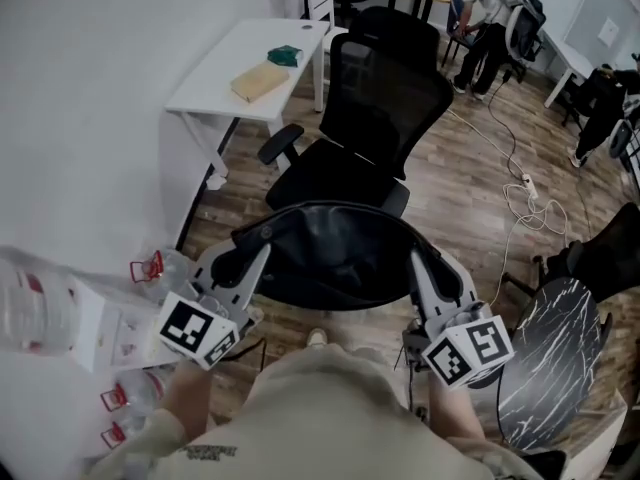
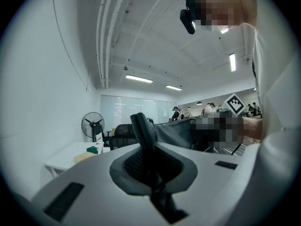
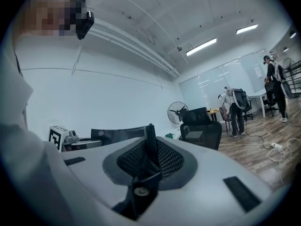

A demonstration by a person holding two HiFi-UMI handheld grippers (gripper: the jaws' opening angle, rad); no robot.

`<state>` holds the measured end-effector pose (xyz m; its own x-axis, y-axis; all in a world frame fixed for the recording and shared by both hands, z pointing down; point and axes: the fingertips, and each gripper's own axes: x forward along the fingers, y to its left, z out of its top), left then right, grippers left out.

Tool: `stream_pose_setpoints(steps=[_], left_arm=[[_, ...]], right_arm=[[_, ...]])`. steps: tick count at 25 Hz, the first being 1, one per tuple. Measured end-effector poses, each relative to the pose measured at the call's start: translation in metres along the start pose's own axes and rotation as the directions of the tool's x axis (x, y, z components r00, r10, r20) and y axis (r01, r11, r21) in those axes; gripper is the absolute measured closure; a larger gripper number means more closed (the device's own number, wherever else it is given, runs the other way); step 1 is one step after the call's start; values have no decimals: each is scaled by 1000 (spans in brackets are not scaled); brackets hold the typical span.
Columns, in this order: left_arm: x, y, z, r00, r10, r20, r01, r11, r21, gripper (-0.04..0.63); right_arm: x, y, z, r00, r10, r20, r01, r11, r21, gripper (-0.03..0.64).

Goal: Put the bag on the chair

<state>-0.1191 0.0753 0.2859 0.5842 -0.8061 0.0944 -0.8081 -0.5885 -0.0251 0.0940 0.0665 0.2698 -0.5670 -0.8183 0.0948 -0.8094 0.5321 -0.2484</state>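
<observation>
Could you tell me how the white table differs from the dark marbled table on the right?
The white table is plain and rectangular; the marbled table is black with white veins and rounded. The white table stands farther off, left of the office chair; the marbled table is close by the right claw. The white table carries a tan box and a green item; none shows on the marbled table.

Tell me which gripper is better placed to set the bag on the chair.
Neither alone: left gripper and right gripper each clamp the bag, with the chair straight ahead between them.
</observation>
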Motion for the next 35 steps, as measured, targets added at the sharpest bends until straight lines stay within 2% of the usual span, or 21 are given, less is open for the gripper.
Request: stream_pose_setpoints(steps=[12, 22, 30, 35], left_arm=[[37, 44, -7, 998, 57, -14, -58, 998, -31, 565], [122, 73, -15, 992, 117, -49, -119, 992, -35, 565], [202, 117, -14, 982, 180, -65, -183, 982, -42, 565], [248, 148, -3, 971, 230, -59, -234, 971, -56, 565]], right_arm=[[65, -27, 5, 999, 35, -3, -35, 999, 17, 534], [140, -108, 8, 994, 103, -29, -100, 991, 90, 534], [215, -168, 27, 980, 186, -66, -182, 981, 69, 534], [270, -205, 52, 961, 265, -82, -264, 964, 20, 535]])
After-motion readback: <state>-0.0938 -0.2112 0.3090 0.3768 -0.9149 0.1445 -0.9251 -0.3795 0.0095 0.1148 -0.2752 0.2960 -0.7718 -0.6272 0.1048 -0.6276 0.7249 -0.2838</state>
